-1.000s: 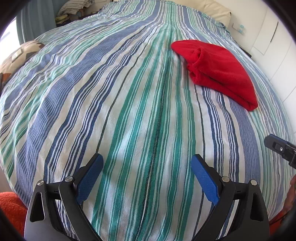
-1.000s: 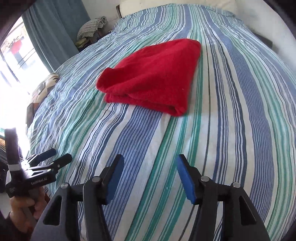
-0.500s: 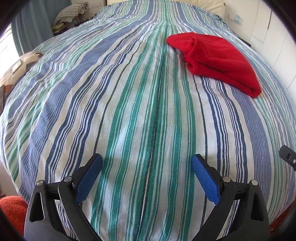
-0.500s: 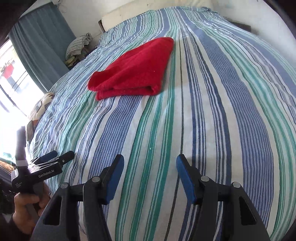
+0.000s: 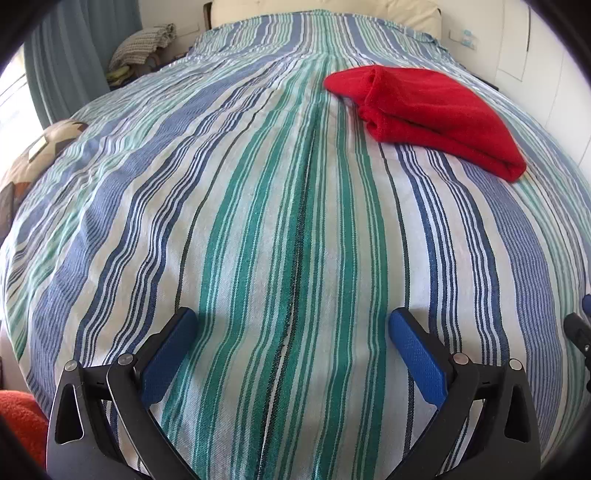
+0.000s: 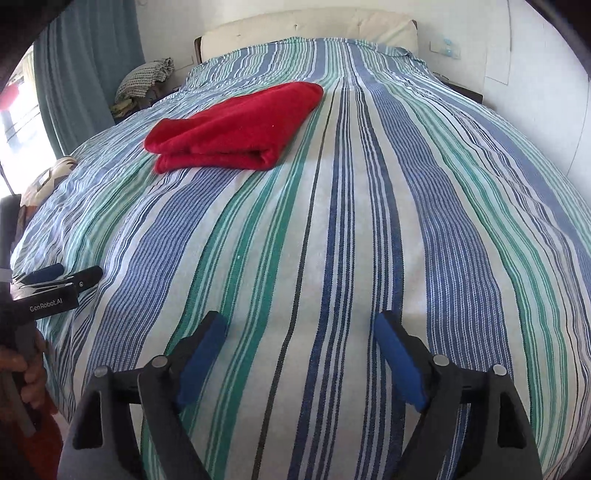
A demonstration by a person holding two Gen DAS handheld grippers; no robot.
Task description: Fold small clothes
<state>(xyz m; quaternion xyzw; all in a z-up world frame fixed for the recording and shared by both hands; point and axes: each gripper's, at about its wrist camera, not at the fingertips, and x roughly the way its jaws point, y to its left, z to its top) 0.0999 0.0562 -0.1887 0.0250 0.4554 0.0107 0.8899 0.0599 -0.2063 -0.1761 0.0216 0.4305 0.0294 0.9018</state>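
Note:
A red cloth (image 5: 428,114) lies folded on the striped bed cover (image 5: 258,206), far from both grippers. In the right wrist view the red cloth (image 6: 236,127) sits at the upper left. My left gripper (image 5: 291,325) is open and empty, low over the near edge of the bed; it also shows at the left edge of the right wrist view (image 6: 70,277). My right gripper (image 6: 295,325) is open and empty, over the near part of the bed. A tip of it shows at the right edge of the left wrist view (image 5: 580,328).
A cream headboard (image 6: 306,26) and white wall stand at the far end. A teal curtain (image 6: 85,70) and a pile of checked fabric (image 6: 146,79) are at the far left. A patterned cushion (image 5: 40,151) lies at the left; something orange (image 5: 22,417) is below the bed.
Both grippers have pulled back and tilted up, so the red cloth looks farther away and the headboard has come into view. Both stay open and empty.

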